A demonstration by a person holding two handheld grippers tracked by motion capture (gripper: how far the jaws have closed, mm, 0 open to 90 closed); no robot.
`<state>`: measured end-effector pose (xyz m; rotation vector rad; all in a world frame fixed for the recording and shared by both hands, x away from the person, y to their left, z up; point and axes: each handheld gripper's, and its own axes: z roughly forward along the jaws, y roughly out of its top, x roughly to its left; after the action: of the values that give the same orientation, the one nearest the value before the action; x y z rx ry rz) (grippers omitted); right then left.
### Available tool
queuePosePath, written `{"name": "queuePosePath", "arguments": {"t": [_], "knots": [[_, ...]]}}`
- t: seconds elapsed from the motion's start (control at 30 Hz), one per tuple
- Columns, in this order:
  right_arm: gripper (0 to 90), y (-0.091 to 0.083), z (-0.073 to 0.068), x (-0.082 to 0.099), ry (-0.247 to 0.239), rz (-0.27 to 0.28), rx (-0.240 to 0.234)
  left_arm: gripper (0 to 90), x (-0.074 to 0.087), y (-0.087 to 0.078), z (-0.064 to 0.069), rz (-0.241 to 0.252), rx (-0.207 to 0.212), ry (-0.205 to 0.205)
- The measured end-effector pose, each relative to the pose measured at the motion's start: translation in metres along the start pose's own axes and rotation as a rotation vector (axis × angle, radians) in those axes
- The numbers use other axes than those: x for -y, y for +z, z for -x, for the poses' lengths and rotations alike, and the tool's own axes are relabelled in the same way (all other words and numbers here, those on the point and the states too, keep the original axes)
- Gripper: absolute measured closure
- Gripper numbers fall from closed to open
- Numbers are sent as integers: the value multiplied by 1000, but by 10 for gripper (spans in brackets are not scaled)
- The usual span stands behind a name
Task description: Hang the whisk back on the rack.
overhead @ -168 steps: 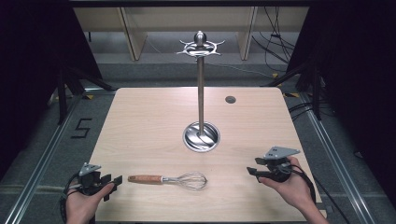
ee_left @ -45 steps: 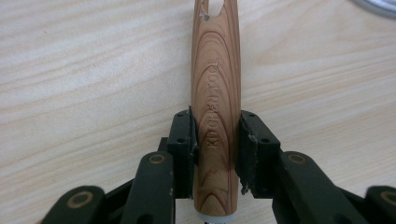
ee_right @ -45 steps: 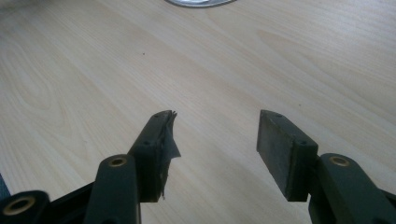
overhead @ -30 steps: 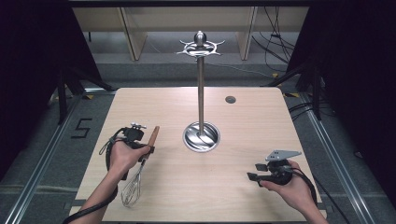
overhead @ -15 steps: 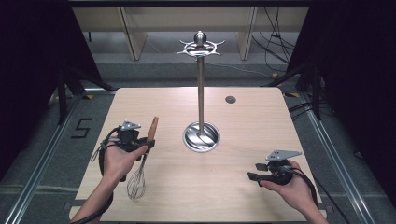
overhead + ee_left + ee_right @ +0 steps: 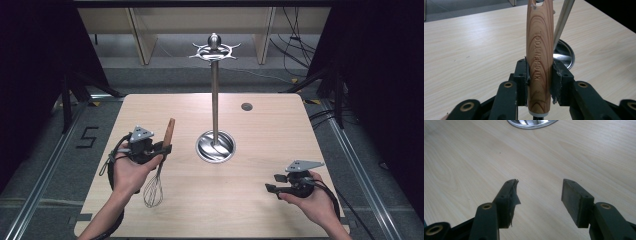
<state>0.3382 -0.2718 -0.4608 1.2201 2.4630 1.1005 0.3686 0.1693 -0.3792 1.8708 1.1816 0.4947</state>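
Left gripper view: two black padded fingers [image 6: 559,77] of the left gripper [image 6: 539,82] clamped on either side of the whisk [image 6: 540,57], a wire balloon tool with a wood-grain handle stamped KITCHEN TOOL, gripped low on that handle near its pale collar. Handle upright between the pads, its holed top end reaching the upper frame edge. Just behind it, the slim metal pole and shiny round base of the steel utensil stand [image 6: 564,53].

High view: left gripper [image 6: 162,148] held above the left half of the light wooden worktop [image 6: 260,205], wooden handle slanting up and away, wire loops hanging down toward the near left edge, whether clear of the surface or grazing it, hard to tell. Stand [image 6: 215,145] upright at the worktop centre, hooked crown at the top, well apart from the whisk [image 6: 156,180]. Small dark round hole [image 6: 246,106] toward the far right corner.

Right gripper view: fingers [image 6: 576,200] of the right gripper [image 6: 539,200] spread wide with nothing between, bare worktop beneath, edge of the stand's base at the top.

High view again: right gripper [image 6: 275,183] low over the near right corner, resting in the person's hand.
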Motion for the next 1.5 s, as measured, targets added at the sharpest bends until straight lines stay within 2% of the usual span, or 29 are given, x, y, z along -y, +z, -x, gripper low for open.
{"name": "queuePosePath", "arguments": {"t": [0.1, 0.3, 0.33, 0.43, 0.6, 0.67, 0.7, 0.73, 1.03, 1.17, 1.5], "knots": [[468, 0, 2, 0, -16, 0, 3, 680, -3, 0, 4, 24, 2, 0], [468, -1, 2, 0, -18, 2, 2, 679, -7, -3, 12, 67, 1, 4], [468, -1, 2, 0, -16, 1, 6, 679, -9, -5, 14, 63, -1, 19], [467, -1, 2, 0, -19, -1, 2, 679, -12, -6, 16, 77, -2, 25], [467, -1, 2, 0, -19, 3, 8, 679, -17, -7, 23, 112, 1, 20], [467, -1, 2, 0, -19, -2, 4, 679, -19, -7, 25, 116, 6, 31], [467, -1, 0, 0, 7, -9, 1, 679, -20, -7, 26, 119, 9, 31], [467, -1, 1, 0, -4, -5, 0, 679, -21, -7, 26, 119, 8, 31], [467, -1, 1, 0, -8, 5, 12, 679, -27, -8, 31, 141, 11, 45], [467, -1, 0, 1, 20, 7, 9, 679, -31, -9, 33, 156, 15, 53], [466, -1, 0, 1, 27, 4, 9, 679, -39, -10, 38, 171, 22, 64]]}}
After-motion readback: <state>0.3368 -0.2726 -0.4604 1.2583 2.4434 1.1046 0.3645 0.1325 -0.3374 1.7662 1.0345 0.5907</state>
